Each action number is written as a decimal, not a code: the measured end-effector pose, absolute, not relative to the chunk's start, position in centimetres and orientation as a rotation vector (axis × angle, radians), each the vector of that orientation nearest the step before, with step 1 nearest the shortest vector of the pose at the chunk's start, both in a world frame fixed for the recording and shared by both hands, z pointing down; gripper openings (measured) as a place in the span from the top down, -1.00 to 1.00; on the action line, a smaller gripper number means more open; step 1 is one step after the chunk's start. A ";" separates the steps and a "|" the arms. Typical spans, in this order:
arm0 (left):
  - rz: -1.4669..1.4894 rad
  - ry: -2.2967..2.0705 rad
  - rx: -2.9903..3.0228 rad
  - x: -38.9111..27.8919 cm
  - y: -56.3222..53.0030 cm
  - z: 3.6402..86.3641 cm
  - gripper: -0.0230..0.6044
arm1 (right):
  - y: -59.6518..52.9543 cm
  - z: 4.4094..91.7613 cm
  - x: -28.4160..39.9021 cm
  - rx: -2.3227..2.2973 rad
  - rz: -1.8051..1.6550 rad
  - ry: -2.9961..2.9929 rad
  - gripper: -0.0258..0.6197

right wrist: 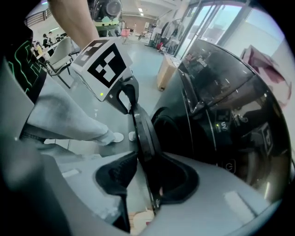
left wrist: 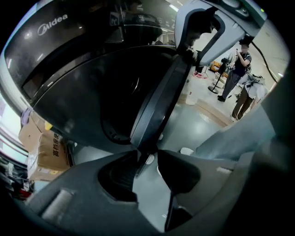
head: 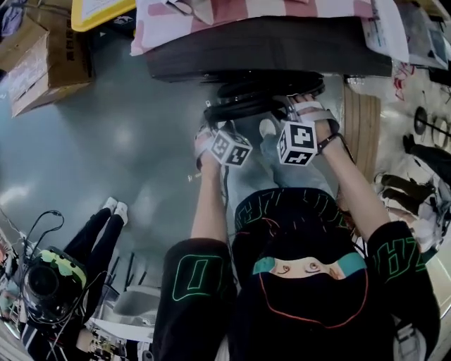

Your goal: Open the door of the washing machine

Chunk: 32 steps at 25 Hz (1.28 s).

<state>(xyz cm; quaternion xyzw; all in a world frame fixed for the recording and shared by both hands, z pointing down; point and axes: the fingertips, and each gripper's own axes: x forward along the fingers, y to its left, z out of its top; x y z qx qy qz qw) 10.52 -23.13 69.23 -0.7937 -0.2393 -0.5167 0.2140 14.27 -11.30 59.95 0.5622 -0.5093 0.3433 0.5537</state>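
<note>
The black front-loading washing machine (head: 268,49) stands at the top of the head view. Its round dark door (head: 264,99) is swung partway out from the drum opening (right wrist: 167,123). Both grippers sit side by side on the door's rim and point steeply down. In the left gripper view the rim (left wrist: 156,106) runs down between the pads of my left gripper (left wrist: 147,159), which is shut on it. My right gripper (right wrist: 140,161) is shut on the same rim (right wrist: 143,129), a little farther along. Each gripper shows in the other's view: the right gripper (left wrist: 207,27), the left gripper (right wrist: 103,64).
A pink-and-white striped cloth (head: 246,14) lies on top of the machine. Cardboard boxes (head: 42,56) stand on the floor at the left and a wooden board (head: 361,127) at the right. Another person (head: 99,240) stands at the lower left. My own grey-trousered legs (head: 282,176) are just below the door.
</note>
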 end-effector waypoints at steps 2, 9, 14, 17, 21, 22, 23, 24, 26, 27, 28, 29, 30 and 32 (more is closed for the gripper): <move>-1.469 -0.623 -2.210 8.8 -22.3 69.5 0.45 | -10.6 60.1 13.0 1.301 0.792 -1.250 0.46; -1.635 -0.307 -2.319 3.6 -20.7 70.3 0.41 | -9.7 60.3 9.6 1.227 0.668 -1.366 0.45; -1.675 -0.229 -2.375 -0.7 -17.7 70.1 0.42 | -7.7 60.3 6.8 1.104 0.569 -1.450 0.45; -1.696 -0.193 -2.391 -3.3 -15.7 70.0 0.44 | -6.3 60.4 4.9 1.038 0.533 -1.481 0.45; -1.740 -0.123 -2.407 -6.3 -12.4 70.1 0.47 | -4.0 60.5 2.9 0.953 0.483 -1.515 0.45; -1.752 -0.108 -2.408 -7.2 -11.3 70.2 0.48 | -3.3 60.6 2.3 0.929 0.473 -1.522 0.45; -1.760 -0.087 -2.413 -7.9 -10.4 70.2 0.48 | -2.6 60.6 1.9 0.908 0.460 -1.527 0.45; -1.764 -0.061 -2.422 -8.4 -9.5 70.3 0.49 | -2.0 60.7 1.6 0.891 0.444 -1.531 0.45; -1.762 0.006 -2.440 -9.3 -7.9 70.4 0.49 | -1.1 60.7 1.0 0.868 0.401 -1.536 0.44; -1.756 0.042 -2.446 -9.9 -7.3 70.4 0.49 | -0.6 60.8 0.7 0.863 0.381 -1.537 0.44; -1.746 0.072 -2.449 -10.4 -6.6 70.5 0.49 | -0.2 60.9 0.3 0.861 0.367 -1.538 0.44; -1.733 0.097 -2.451 -10.9 -5.8 70.5 0.49 | 0.5 61.0 0.0 0.859 0.360 -1.540 0.43; -1.718 0.125 -2.456 -11.3 -5.0 70.5 0.49 | 1.3 61.1 -0.3 0.855 0.357 -1.544 0.43; -1.710 0.210 -2.479 -11.7 -3.2 70.3 0.49 | 2.5 60.9 -0.5 0.835 0.336 -1.564 0.42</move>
